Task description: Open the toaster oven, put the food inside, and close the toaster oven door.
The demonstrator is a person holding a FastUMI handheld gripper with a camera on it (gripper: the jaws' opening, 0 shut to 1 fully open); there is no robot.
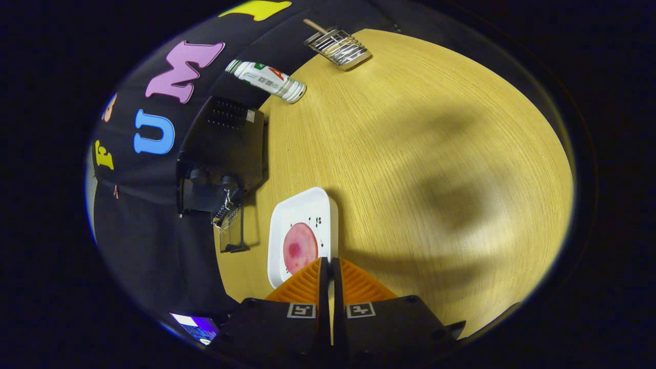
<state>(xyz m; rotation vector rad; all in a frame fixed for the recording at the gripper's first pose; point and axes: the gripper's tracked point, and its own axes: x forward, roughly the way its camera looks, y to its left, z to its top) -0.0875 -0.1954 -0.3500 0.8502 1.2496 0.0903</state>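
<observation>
My gripper is rolled on its side and shut on the near rim of a white square plate. One finger is above the rim and one below. A round pink slice of food lies on the plate just ahead of the fingers. The black toaster oven stands on the wooden table against the booth wall, beyond the plate and off to one side. Its glass door hangs open toward me, with a small chain at the handle. The oven's inside is dark and hard to see.
A white bottle with a green and red label stands behind the oven by the wall. Farther along the table is a wire rack with a wooden stick in it. A broad stretch of tabletop lies beyond the plate, crossed by soft shadows.
</observation>
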